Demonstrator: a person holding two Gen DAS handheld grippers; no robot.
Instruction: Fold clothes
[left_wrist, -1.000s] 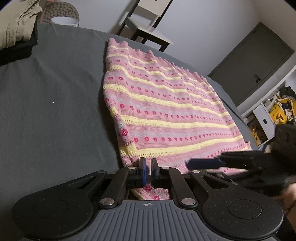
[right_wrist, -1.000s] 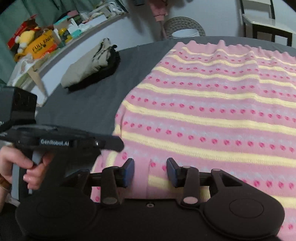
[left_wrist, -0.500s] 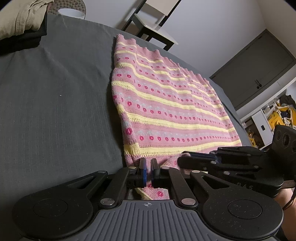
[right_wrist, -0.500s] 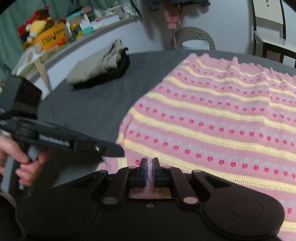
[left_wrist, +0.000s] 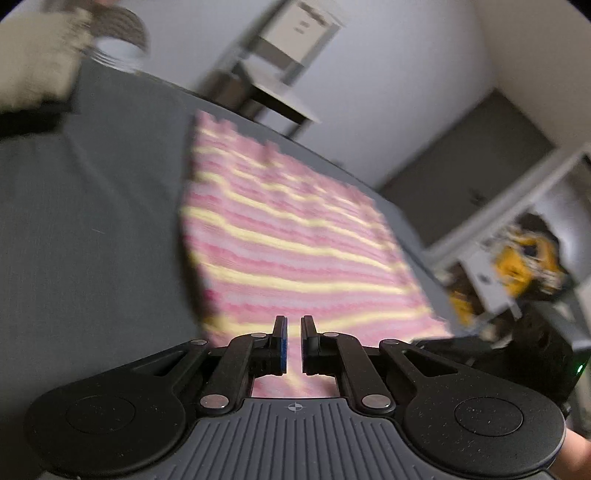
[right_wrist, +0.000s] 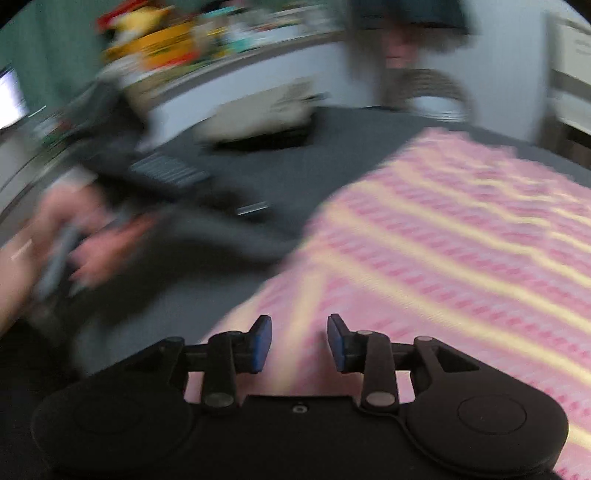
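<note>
Dark grey cloth covers the wide desk, and both views are smeared by motion blur. Spread flat across it lies the pink knitted garment with pale yellow stripes and rows of darker pink dots, its scalloped far edge toward a white wall and its near edge under both tools.

From the left wrist view, the left gripper sits low over the near edge of the knit; its blue-padded fingers stand close with a narrow gap, and pink and yellow fabric shows through that gap, though I cannot tell whether any cloth is pinched. Off to its right, the black body of the other tool shows with a small green light.

In the right wrist view, the right gripper hovers over the near left part of the garment with its fingers clearly apart and nothing between them but the knit lying below. To its left a hand, heavily blurred, grips the handle of the left tool.

At the far side of the desk rests a stack of folded clothes, beige on top of black. Behind stand a white-seated chair with a dark frame, a grey cabinet door and a cluttered shelf with yellow items
</note>
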